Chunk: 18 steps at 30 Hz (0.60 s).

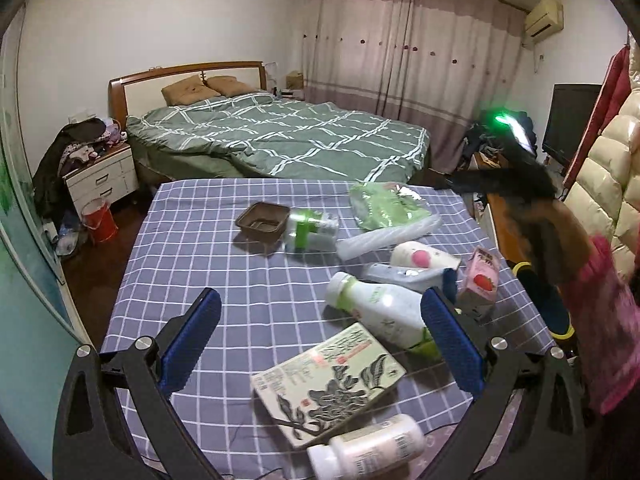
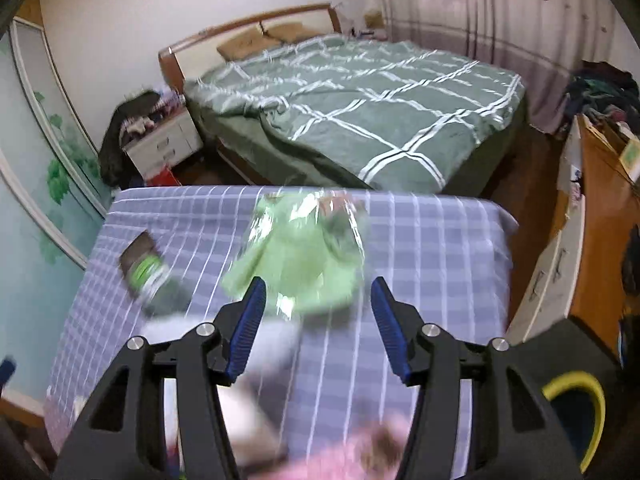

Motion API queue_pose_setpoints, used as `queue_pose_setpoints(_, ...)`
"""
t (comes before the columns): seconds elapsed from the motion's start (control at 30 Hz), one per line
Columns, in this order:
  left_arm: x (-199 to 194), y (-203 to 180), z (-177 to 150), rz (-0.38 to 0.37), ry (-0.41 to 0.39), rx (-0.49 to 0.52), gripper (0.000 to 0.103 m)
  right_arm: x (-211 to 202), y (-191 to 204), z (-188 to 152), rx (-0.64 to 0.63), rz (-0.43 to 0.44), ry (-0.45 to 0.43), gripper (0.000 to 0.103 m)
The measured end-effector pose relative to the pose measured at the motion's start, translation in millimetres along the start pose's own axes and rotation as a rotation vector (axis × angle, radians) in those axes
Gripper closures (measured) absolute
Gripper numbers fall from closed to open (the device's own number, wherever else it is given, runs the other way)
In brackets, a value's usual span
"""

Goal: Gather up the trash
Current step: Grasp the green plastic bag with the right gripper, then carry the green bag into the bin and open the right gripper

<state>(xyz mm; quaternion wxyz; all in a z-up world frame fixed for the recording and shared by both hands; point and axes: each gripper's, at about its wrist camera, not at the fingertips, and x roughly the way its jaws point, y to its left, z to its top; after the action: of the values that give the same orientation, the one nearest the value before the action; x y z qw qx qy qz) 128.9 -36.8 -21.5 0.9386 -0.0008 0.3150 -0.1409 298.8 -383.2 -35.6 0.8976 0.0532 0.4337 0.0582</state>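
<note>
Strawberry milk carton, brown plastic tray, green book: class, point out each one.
Strawberry milk carton [image 1: 480, 280]: left wrist view, strawberry picture on its front.
Brown plastic tray [image 1: 263, 222]: left wrist view, inner floor.
Green book [image 1: 328, 380]: left wrist view, cover's middle.

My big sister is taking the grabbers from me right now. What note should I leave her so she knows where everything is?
Left gripper: open, empty, hovering over the checked table.
Right gripper: open, empty, aimed at the green plastic bag at the far side; that view is blurred.
Still lying on the table: brown tray, green-label bottle, white bottle, strawberry milk carton, small white bottle, printed box.
Done: nothing looks collected.
Left: everything. A yellow-rimmed bin sits at the right.
</note>
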Motion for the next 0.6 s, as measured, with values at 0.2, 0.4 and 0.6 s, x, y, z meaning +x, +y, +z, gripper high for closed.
queue_pose_setpoints(0.2,4,18,-3,0.008,0.006,-0.03,0.005,59,-2,30,0.002,-0.086,0.096,0.05)
queue_pose_setpoints(0.4,15,24,-6,-0.022,0.024,-0.049,0.005,85,-12,21,0.056,-0.108,0.162,0.051)
queue_pose_setpoints(0.6,24,17,-10,-0.044,0.049,-0.04,0.005,94,-25,15,0.109,-0.116,0.191,0.081)
